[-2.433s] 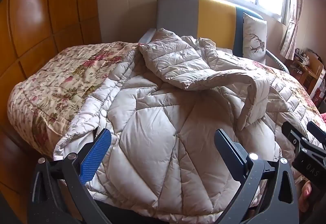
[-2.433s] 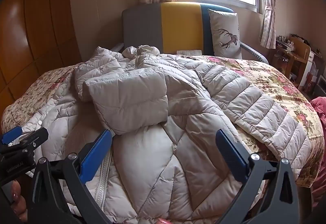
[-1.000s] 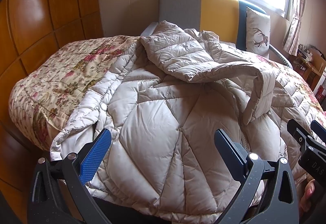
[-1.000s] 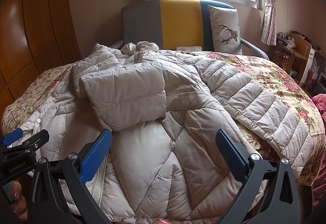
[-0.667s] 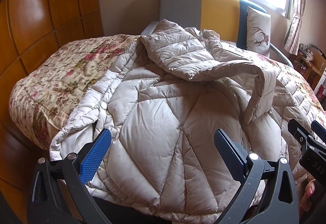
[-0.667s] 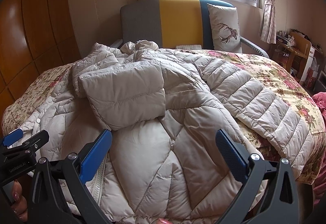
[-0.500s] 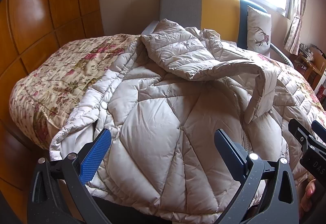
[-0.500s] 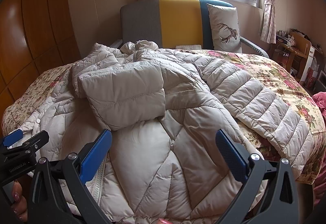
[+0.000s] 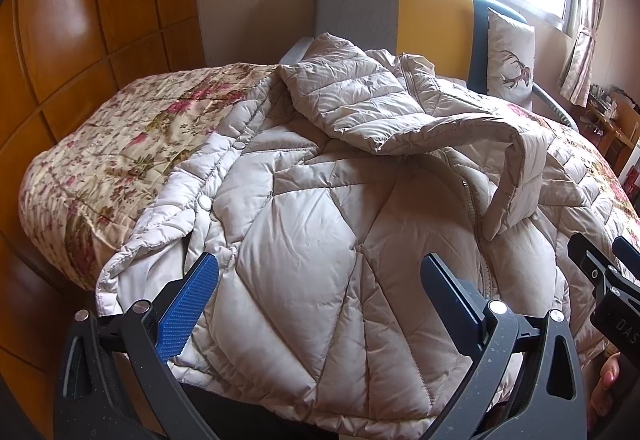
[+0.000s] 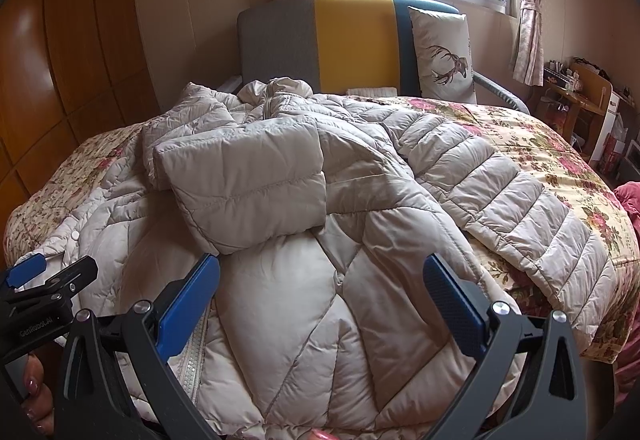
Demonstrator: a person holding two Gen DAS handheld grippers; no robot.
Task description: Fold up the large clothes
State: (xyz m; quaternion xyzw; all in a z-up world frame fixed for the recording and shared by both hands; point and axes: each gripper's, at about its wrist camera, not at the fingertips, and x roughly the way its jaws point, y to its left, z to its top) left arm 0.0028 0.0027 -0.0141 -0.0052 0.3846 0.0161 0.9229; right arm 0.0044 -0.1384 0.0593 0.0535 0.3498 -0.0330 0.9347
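Observation:
A large beige quilted down coat (image 9: 320,240) lies spread on the bed, its hem toward me. One sleeve (image 9: 400,119) is folded across the chest; it also shows in the right wrist view (image 10: 248,183). The other sleeve (image 10: 512,199) lies out to the right on the quilt. My left gripper (image 9: 320,304) is open and empty, just above the coat's lower left part. My right gripper (image 10: 320,308) is open and empty above the lower right part, near the zipper (image 10: 192,360). Each gripper shows at the edge of the other's view.
The coat rests on a floral quilt (image 9: 112,143) that covers the bed. A grey, yellow and blue headboard (image 10: 344,35) and a deer-print pillow (image 10: 440,51) stand at the far end. Wooden wall panels (image 9: 80,19) run along the left. A cluttered desk (image 10: 580,91) stands at the right.
Both grippers have stayed open and nearly still; the views shifted only slightly. The coat has not moved.

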